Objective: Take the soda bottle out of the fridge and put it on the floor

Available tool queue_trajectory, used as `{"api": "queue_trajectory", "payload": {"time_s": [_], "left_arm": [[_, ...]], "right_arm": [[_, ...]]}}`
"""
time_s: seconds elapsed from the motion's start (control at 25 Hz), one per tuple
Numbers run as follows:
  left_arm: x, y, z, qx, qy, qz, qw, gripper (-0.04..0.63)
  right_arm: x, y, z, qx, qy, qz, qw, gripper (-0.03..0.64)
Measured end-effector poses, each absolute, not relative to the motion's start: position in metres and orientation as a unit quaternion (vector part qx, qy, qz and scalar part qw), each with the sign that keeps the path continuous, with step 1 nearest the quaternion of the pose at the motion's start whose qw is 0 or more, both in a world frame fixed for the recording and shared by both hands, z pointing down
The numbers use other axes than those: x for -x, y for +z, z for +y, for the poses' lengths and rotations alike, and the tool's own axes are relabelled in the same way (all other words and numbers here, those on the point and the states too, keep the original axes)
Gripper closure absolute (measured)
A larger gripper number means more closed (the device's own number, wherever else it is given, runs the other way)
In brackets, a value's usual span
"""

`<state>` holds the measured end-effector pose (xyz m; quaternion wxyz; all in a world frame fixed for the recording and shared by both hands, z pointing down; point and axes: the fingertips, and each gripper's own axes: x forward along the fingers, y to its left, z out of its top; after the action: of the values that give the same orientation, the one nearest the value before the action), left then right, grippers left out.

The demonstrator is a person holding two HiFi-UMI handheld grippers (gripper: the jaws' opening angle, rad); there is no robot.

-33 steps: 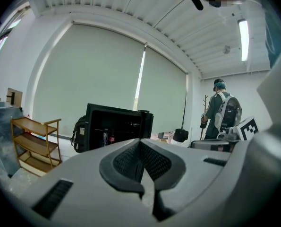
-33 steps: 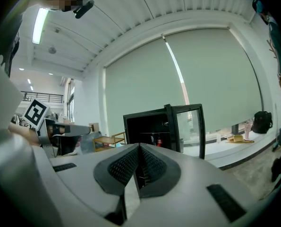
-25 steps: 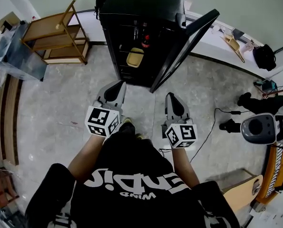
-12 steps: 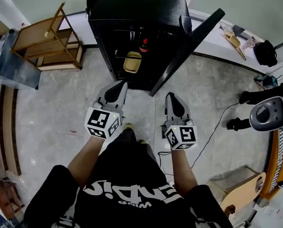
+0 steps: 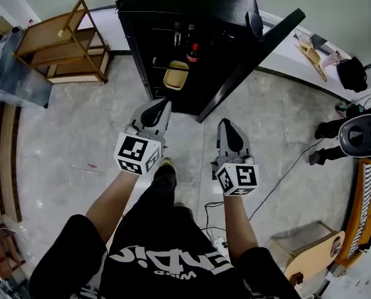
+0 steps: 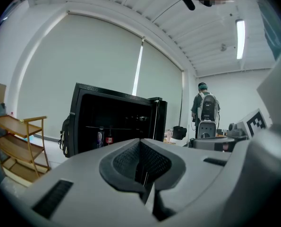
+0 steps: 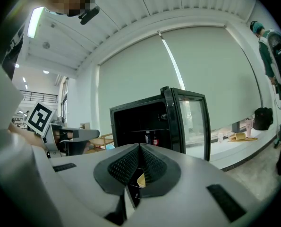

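Observation:
A black fridge (image 5: 179,5) stands ahead with its glass door (image 5: 254,61) swung open to the right. On an upper shelf inside stands the soda bottle (image 5: 193,52), dark with a red label; it also shows in the left gripper view (image 6: 109,137) and the right gripper view (image 7: 155,139). A yellow container (image 5: 176,75) sits on a lower shelf. My left gripper (image 5: 162,108) and right gripper (image 5: 227,128) are both shut and empty. They are held side by side over the floor in front of the fridge, short of its opening, pointing at it.
A tilted wooden shelf rack (image 5: 60,42) stands left of the fridge, with a backpack (image 6: 64,134) hanging on the fridge's side. A person (image 6: 206,110) stands at the right. A black cable (image 5: 279,179) runs over the floor, and a wooden box (image 5: 310,260) lies at the lower right.
The fridge has come a little closer in the head view as I step toward it. Both grippers keep their pose, shut and empty.

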<state>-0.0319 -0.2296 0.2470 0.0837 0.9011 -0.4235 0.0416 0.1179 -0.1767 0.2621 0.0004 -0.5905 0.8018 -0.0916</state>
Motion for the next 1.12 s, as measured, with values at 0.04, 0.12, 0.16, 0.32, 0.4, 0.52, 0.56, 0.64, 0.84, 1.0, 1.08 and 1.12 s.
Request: {"api": "queue_trajectory", "payload": {"time_s": [0.04, 0.12, 0.16, 0.32, 0.4, 0.52, 0.56, 0.64, 0.84, 1.0, 1.08, 1.12], "left_arm": [[0.031, 0.25, -0.229, -0.901, 0.039, -0.424, 0.084, 0.589], [0.031, 0.257, -0.229, -0.9, 0.035, -0.427, 0.086, 0.589], [0.031, 0.261, -0.229, -0.899, 0.034, -0.428, 0.086, 0.589], [0.03, 0.279, -0.231, -0.899, 0.03, -0.429, 0.081, 0.589], [0.028, 0.289, -0.233, -0.9, 0.028, -0.429, 0.077, 0.589], [0.027, 0.301, -0.238, -0.898, 0.028, -0.433, 0.072, 0.589], [0.027, 0.306, -0.239, -0.897, 0.027, -0.436, 0.073, 0.588], [0.027, 0.312, -0.241, -0.895, 0.026, -0.438, 0.075, 0.588], [0.026, 0.324, -0.254, -0.897, 0.021, -0.434, 0.084, 0.481], [0.025, 0.333, -0.272, -0.89, 0.024, -0.446, 0.091, 0.324], [0.023, 0.334, -0.285, -0.886, 0.02, -0.455, 0.088, 0.244], [0.021, 0.333, -0.291, -0.885, 0.017, -0.457, 0.086, 0.228]], "right_arm": [[-0.118, 0.265, -0.175, 0.59, -0.09, 0.802, 0.0, 0.594], [-0.116, 0.271, -0.174, 0.588, -0.088, 0.804, 0.001, 0.594], [-0.116, 0.274, -0.174, 0.588, -0.087, 0.804, 0.002, 0.594], [-0.119, 0.29, -0.178, 0.591, -0.079, 0.803, 0.011, 0.594], [-0.12, 0.299, -0.18, 0.593, -0.073, 0.802, 0.017, 0.594], [-0.124, 0.312, -0.183, 0.596, -0.074, 0.799, 0.025, 0.594], [-0.124, 0.316, -0.183, 0.597, -0.075, 0.798, 0.026, 0.594], [-0.122, 0.323, -0.182, 0.597, -0.077, 0.798, 0.024, 0.594], [-0.119, 0.328, -0.187, 0.596, -0.081, 0.799, 0.025, 0.594], [-0.113, 0.333, -0.192, 0.591, -0.09, 0.802, 0.018, 0.594], [-0.111, 0.334, -0.196, 0.588, -0.093, 0.804, 0.016, 0.594], [-0.11, 0.334, -0.199, 0.586, -0.095, 0.804, 0.015, 0.594]]}}
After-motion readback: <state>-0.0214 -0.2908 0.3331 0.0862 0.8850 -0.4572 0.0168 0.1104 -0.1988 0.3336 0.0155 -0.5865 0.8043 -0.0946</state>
